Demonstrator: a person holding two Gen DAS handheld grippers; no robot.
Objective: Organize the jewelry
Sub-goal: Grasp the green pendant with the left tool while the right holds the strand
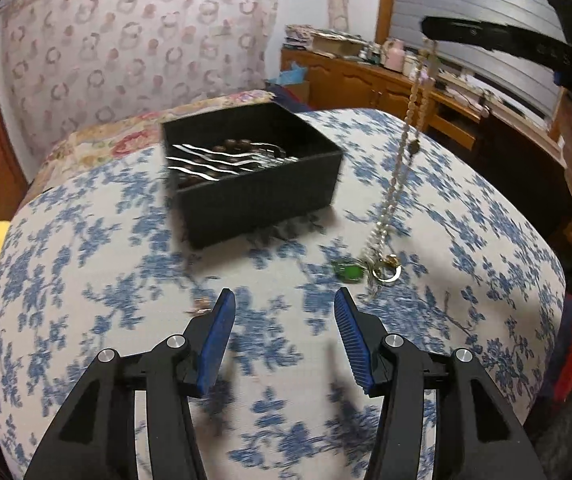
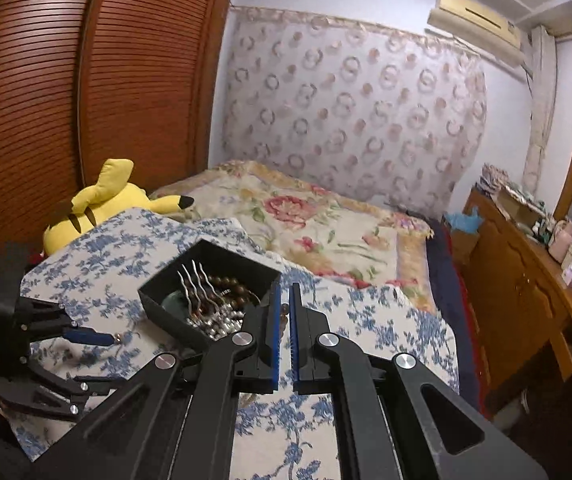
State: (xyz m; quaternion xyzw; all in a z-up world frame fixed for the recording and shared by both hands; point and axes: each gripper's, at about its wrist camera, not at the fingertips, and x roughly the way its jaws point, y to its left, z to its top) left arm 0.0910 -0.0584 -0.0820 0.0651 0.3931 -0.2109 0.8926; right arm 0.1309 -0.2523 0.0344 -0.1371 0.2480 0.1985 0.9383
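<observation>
The pale bead necklace [image 1: 396, 184] hung from the right claw [image 1: 426, 28], whose jaws were pressed together on its upper end. In the right wrist view only a few beads showed in the narrow slit between the blue pads [image 2: 274, 336] of that claw [image 2: 285, 292]. The strand's lower end reached the blue-flowered cover [image 1: 106, 264] of the bed, ahead and right of the left claw [image 1: 284, 300]. There it met a small heap: a gold ring [image 1: 386, 270] and a green stone piece [image 1: 348, 271], just beside each other.

The left claw stood spread, with nothing between its pads and only the cover under the gap. A small copper-coloured item [image 1: 202, 306] lay just outside its left finger; blur hid what it was.

The black box [image 1: 254, 184] stood further ahead of the left claw, slightly left, well apart from the heap. It held wavy silver hairpins [image 1: 206, 164] and dark brown beads [image 1: 230, 146]. In the right wrist view the box [image 2: 166, 300] sat just ahead and left of the right claw.

A yellow plush toy [image 2: 98, 204] lay beyond the cover, near the wooden wardrobe [image 2: 86, 80].
</observation>
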